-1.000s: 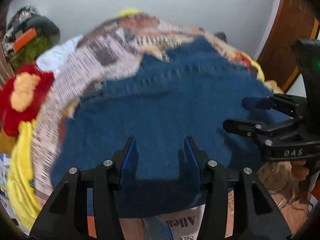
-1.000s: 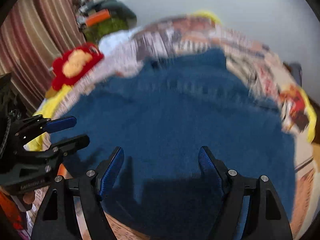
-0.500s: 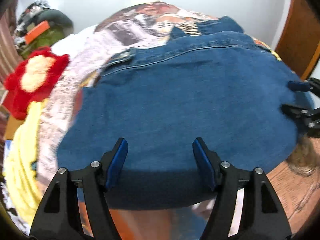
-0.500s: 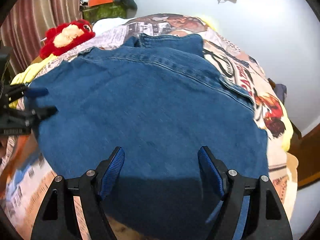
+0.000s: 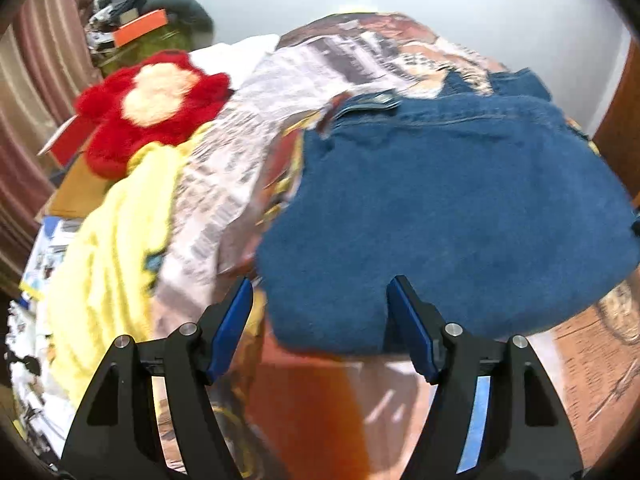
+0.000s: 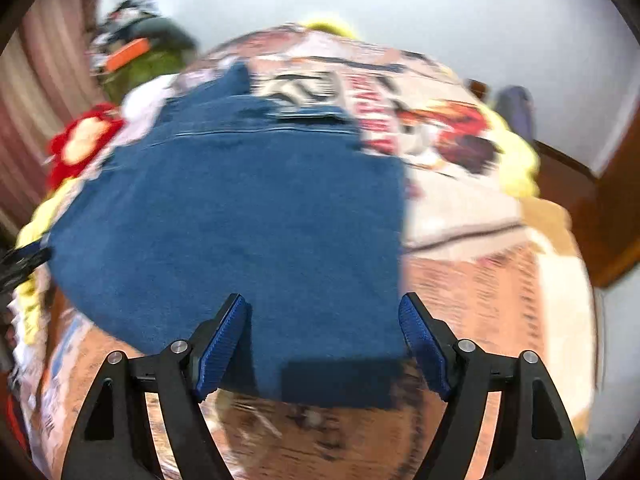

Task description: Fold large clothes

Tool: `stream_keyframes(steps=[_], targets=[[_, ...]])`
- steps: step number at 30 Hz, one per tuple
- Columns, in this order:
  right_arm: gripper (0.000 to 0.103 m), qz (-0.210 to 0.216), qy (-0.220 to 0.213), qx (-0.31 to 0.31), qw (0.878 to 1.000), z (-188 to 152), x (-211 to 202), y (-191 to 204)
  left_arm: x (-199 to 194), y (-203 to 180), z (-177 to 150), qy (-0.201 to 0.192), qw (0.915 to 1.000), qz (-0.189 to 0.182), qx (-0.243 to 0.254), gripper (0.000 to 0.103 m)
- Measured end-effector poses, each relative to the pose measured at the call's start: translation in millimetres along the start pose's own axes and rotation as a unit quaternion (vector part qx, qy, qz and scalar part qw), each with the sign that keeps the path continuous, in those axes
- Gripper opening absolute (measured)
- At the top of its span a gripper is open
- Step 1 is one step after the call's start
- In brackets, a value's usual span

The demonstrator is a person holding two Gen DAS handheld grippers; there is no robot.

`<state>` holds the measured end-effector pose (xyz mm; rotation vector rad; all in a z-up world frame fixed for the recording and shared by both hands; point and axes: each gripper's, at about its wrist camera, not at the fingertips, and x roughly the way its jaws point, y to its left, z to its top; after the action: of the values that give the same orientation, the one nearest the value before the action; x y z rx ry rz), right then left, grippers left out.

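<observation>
2 open grippers hang over a bed (image 6: 460, 216) spread with a newspaper-print cover, the wide surface giving the person room to lay a big garment out flat. On it, near the front edge, lies the denim garment (image 5: 452, 208), spread smooth with its stitched seam and what looks like a cuff or collar toward the far side; it appears already doubled into a broad rectangle, though blur makes the layers hard to read. A yellow blanket (image 5: 108, 240) is bunched along the bed's left side, apparently pushed clear of the working area, and a red plush toy (image 5: 152, 100) sits beyond it near a heap of clutter against the curtain.

The left gripper (image 5: 320, 312) is spread wide with nothing between its blue pads, lined up on the denim's near left corner, the left finger off the cloth and the right one over it. The right gripper (image 6: 324, 328) is likewise wide apart and holding nothing, straddling the near right stretch of the hem, its right finger close to the corner. With 1 tool at each end of the same edge, the likely aim is a 2-handed pinch of that hem to carry it over for the next fold. Motion smear in both views leaves unclear whether any fingertip touches the cloth.
</observation>
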<state>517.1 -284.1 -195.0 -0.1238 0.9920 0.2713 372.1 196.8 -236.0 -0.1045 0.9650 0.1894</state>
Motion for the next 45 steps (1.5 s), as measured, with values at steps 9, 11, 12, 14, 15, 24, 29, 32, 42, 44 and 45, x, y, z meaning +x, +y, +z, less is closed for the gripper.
stream_keyframes(steps=[9,11,12,14,15,24,29,32,42,44,45], targets=[[0.078,0.006,-0.008,0.048,0.999,8,-17,-16,-23,17,-7,0.000,0.9956,-0.044,-0.083,0.070],[0.078,0.021,-0.025,0.049,0.998,15,-27,-6,-29,12,-5,-0.005,0.9914,-0.077,-0.106,0.070],[0.078,0.028,-0.034,0.049,0.998,19,-31,-1,-30,9,-4,-0.009,0.9892,-0.089,-0.116,0.070],[0.078,0.053,-0.051,0.050,0.996,28,-41,14,-31,3,-5,-0.012,0.9851,-0.110,-0.132,0.070],[0.078,0.066,-0.057,0.050,0.995,32,-44,22,-29,-2,-6,-0.007,0.9828,-0.121,-0.139,0.070],[0.079,0.136,-0.018,0.027,0.990,43,-7,89,22,-14,-17,0.064,0.9480,-0.213,-0.228,0.073],[0.080,0.129,0.038,0.032,0.990,34,39,96,35,-6,-14,0.062,0.9225,-0.258,-0.280,0.087],[0.087,0.132,0.022,0.014,0.991,29,39,101,44,2,-17,0.058,0.8987,-0.293,-0.322,0.093],[0.087,0.093,0.004,-0.051,0.994,20,37,115,72,20,-45,0.100,0.8086,-0.389,-0.430,0.092],[0.087,0.084,-0.002,-0.063,0.994,16,36,118,69,15,-50,0.098,0.8215,-0.379,-0.415,0.083],[0.087,0.082,-0.004,-0.067,0.994,15,36,119,65,13,-49,0.095,0.8298,-0.374,-0.403,0.083]])
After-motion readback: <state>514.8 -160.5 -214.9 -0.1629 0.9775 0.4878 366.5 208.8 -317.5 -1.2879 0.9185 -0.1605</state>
